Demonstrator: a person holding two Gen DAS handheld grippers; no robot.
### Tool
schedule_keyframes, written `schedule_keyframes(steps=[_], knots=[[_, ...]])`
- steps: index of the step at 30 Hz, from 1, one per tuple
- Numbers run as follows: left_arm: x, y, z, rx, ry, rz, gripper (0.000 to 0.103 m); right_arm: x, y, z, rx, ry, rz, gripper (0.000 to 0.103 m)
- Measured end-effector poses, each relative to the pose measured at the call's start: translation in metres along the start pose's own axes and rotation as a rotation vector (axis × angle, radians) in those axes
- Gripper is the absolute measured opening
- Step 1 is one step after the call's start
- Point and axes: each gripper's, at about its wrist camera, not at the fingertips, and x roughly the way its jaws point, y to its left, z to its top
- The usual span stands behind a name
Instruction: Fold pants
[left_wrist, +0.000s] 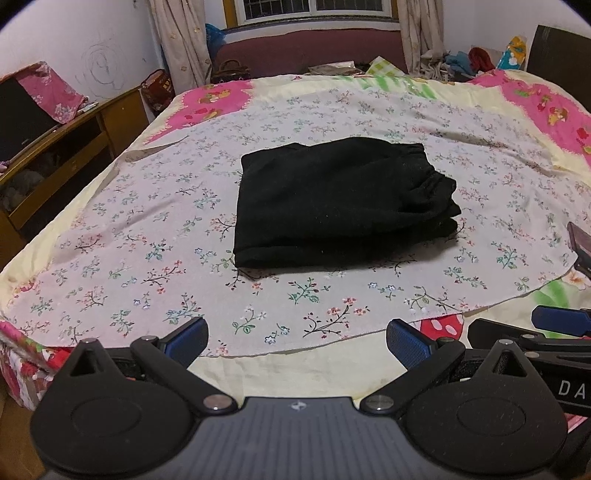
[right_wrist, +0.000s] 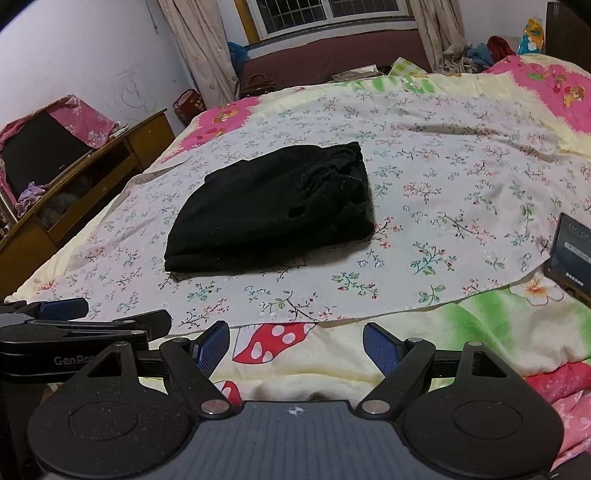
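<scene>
Black pants (left_wrist: 332, 199) lie folded into a compact rectangle on the floral sheet (left_wrist: 147, 229) in the middle of the bed, elastic waistband toward the far right. The same pants (right_wrist: 273, 210) show left of centre in the right wrist view. My left gripper (left_wrist: 297, 341) hovers open over the bed's near edge, well short of the pants, nothing between its blue pads. My right gripper (right_wrist: 297, 345) is likewise open and empty above the mushroom-print quilt (right_wrist: 280, 343). Each gripper appears at the edge of the other's view, side by side.
A phone (right_wrist: 570, 254) lies on the bed at the right edge. A wooden cabinet (left_wrist: 66, 147) with a TV under pink cloth stands left of the bed. Clothes and bags pile at the far side beneath a curtained window (left_wrist: 314, 9).
</scene>
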Motion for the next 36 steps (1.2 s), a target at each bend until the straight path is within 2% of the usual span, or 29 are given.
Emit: schedule_keyframes(steps=[36], knots=[[0.02, -0.009, -0.003, 0.024, 0.032, -0.017, 0.103, 0.015, -0.015, -0.006, 0.048, 0.045, -0.004, 0.07]])
